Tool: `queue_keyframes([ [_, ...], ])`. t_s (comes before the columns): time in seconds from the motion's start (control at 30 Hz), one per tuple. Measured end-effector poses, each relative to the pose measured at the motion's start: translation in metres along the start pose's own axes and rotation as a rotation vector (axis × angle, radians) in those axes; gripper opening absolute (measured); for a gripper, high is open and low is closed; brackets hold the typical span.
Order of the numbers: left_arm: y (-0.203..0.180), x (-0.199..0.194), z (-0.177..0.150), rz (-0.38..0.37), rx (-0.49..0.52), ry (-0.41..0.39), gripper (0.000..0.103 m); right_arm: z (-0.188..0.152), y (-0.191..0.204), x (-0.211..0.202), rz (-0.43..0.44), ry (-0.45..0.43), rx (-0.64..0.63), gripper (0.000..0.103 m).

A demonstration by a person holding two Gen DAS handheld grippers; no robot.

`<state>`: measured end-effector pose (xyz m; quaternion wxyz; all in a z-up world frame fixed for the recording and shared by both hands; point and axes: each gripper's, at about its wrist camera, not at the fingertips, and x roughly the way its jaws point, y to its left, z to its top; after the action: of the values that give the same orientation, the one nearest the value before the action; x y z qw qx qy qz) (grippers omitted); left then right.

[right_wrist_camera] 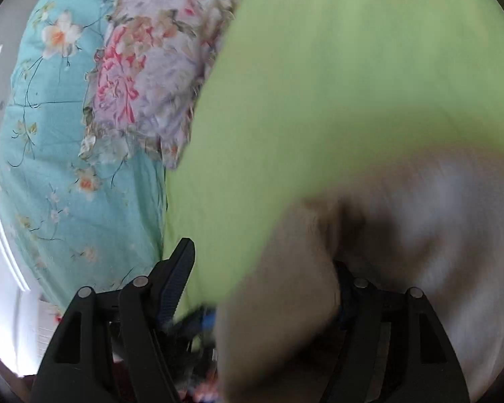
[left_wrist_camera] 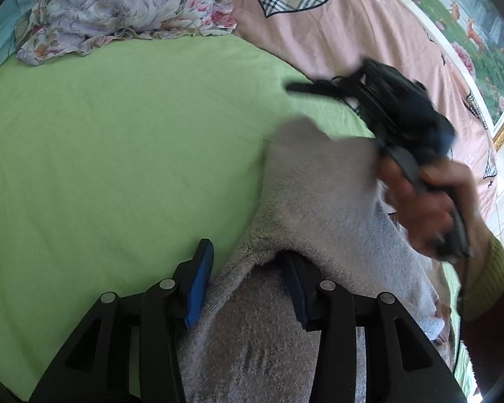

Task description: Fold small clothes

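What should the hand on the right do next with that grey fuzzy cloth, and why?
Probably bring the right gripper down onto the far edge of the grey garment and close on it. Its jaws stand open and empty above the green sheet, while the left gripper already has the near edge between its fingers, so a fold needs a second hold.

Bedding around the work area

A green sheet (left_wrist_camera: pixel 117 141) fills the frame's middle; a floral pillow (left_wrist_camera: pixel 124 3) lies upper left, a pink heart-print quilt (left_wrist_camera: pixel 369 33) upper right.
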<state>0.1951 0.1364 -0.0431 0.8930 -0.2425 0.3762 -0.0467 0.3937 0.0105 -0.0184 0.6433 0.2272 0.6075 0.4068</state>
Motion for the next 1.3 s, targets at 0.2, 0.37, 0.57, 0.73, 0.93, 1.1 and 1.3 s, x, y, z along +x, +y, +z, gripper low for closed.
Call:
queue_keyframes([
  [0.2,0.001,0.001,0.0,-0.017,0.001,-0.005,0.045,0.031,0.008,-0.012,0.116,-0.267,0.049,0.07],
  [0.37,0.006,0.0,0.004,-0.06,-0.022,0.026,0.045,0.006,0.018,-0.055,-0.016,-0.354,-0.011,0.07],
  [0.57,0.002,-0.026,0.008,-0.243,0.036,0.112,0.056,-0.074,-0.011,-0.142,-0.156,-0.455,0.021,0.07],
  [0.73,-0.004,-0.038,0.025,-0.204,0.109,0.102,0.063,-0.184,-0.042,-0.215,-0.363,-0.575,0.114,0.07],
  [0.93,-0.012,-0.003,0.057,-0.092,0.135,0.16,0.066,-0.293,-0.077,-0.264,-0.567,-0.691,0.312,0.07],
  [1.1,-0.012,0.033,0.063,-0.054,0.116,0.24,0.066,-0.312,-0.074,-0.251,-0.593,-0.661,0.277,0.07],
  [1.3,-0.017,0.039,0.058,-0.009,0.143,0.242,0.066,-0.314,-0.075,-0.246,-0.717,-0.656,0.275,0.049],
])
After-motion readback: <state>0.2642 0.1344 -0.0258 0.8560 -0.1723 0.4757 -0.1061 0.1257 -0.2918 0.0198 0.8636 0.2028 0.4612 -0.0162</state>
